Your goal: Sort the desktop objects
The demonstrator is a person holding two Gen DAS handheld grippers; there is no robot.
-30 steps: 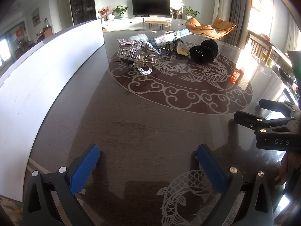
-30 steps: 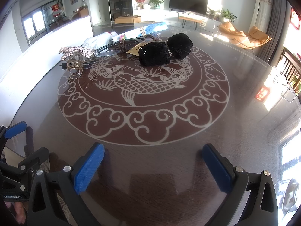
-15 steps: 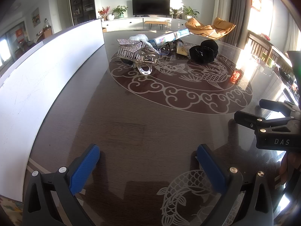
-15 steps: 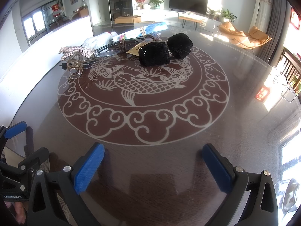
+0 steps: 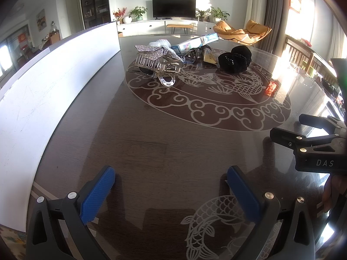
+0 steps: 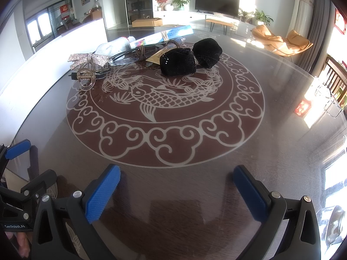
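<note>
A cluster of objects lies at the far side of the round dark table: a rhinestone bow hair clip, a clear claw clip, two black fabric bundles, a white cloth, a long blue box, a yellow card and a coiled cable. My left gripper is open and empty, low over the near table. My right gripper is open and empty beside it, also seen in the left wrist view.
A tall white panel runs along the table's left side. The table has a red fish medallion in its middle. Chairs stand past the right edge. Sun glare lies on the right of the tabletop.
</note>
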